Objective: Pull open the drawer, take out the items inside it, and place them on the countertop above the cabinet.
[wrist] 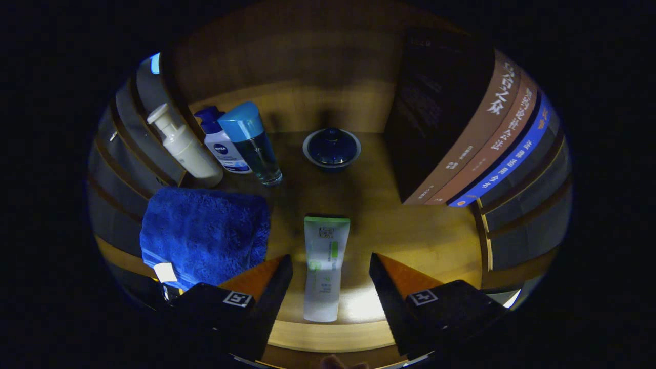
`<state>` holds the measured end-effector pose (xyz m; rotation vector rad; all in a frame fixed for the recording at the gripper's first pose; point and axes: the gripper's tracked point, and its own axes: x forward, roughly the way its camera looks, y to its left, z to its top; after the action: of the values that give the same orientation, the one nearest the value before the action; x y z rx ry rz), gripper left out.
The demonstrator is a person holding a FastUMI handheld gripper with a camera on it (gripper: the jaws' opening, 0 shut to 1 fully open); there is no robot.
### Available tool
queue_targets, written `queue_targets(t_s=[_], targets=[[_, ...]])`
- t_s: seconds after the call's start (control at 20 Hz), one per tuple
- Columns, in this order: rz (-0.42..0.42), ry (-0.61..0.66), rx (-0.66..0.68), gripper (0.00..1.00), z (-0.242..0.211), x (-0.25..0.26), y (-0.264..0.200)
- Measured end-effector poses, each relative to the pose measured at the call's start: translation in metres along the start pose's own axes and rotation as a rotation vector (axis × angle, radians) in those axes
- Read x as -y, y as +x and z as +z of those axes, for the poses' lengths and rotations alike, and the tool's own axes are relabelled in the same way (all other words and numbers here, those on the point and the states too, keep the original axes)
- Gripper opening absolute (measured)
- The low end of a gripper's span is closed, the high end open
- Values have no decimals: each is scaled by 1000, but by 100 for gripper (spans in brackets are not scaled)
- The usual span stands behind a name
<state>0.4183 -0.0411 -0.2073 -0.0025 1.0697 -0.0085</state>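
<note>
Between the spread, empty fingers [330, 277] lies the tube [325, 266], flat on the desk [410, 230]. Risk: fingers skid off it w/ shallow grip, or bump towel [205, 233] nearby.

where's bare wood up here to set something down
Bare wood lies between the tube and the books, before the bowl. The towel and bottles crowd the other side. Open tongs straddle the tube.

Upright books [476, 143] near a lidded bowl [331, 147]
</note>
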Motion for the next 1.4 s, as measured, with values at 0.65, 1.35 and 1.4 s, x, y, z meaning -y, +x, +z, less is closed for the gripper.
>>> queue_targets(t_s=[0.65, 1.35, 1.4], targets=[[72, -47, 532, 100, -59, -32, -126], [86, 93, 1014, 99, -233, -35, -256], [91, 104, 1033, 99, -242, -31, -256]])
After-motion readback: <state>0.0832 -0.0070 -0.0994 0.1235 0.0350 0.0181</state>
